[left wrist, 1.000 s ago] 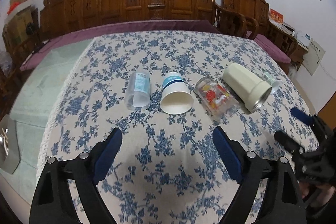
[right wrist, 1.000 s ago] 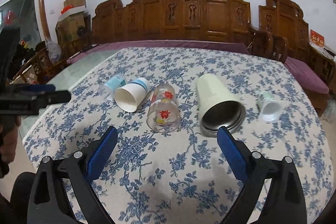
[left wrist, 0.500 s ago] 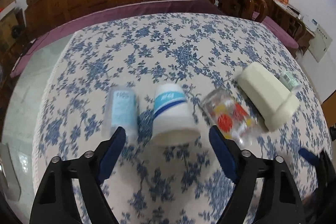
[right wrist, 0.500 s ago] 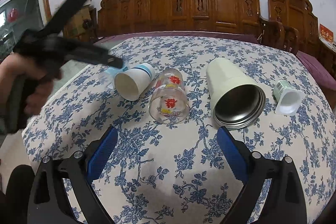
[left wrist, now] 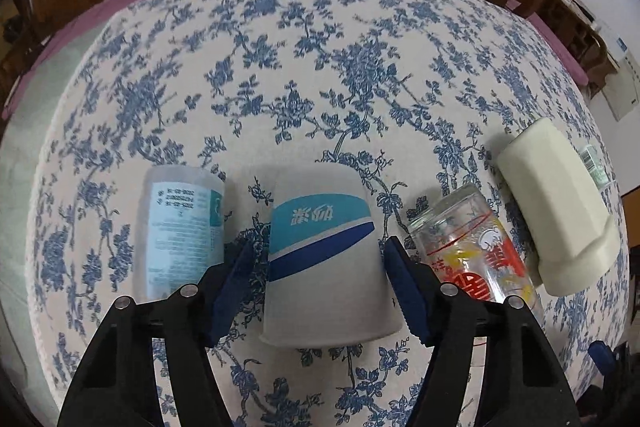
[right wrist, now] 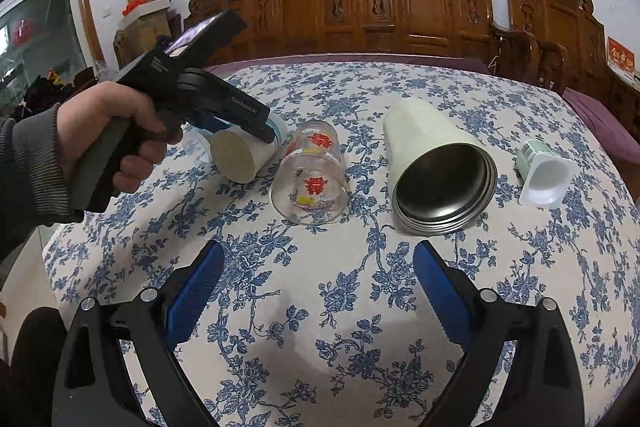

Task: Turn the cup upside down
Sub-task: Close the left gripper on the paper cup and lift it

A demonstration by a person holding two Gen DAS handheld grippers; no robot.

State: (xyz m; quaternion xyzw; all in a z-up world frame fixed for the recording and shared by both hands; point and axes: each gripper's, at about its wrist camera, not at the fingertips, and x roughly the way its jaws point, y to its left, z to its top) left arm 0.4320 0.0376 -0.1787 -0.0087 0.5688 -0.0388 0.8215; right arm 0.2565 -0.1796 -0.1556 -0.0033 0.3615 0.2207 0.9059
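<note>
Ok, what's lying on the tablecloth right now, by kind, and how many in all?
Clear plastic cup: 1
Paper cup: 1, between the open left gripper fingers
Printed glass: 1
Cream steel tumbler: 1
Small white yogurt-style cup: 1
Total: 5, all on their sides

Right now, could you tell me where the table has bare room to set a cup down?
Bare floral tablecloth lies between the right claw and the row, and beyond the row. The row is crowded: white-and-blue paper cup, printed glass tumbler, cream steel-lined tumbler.
</note>
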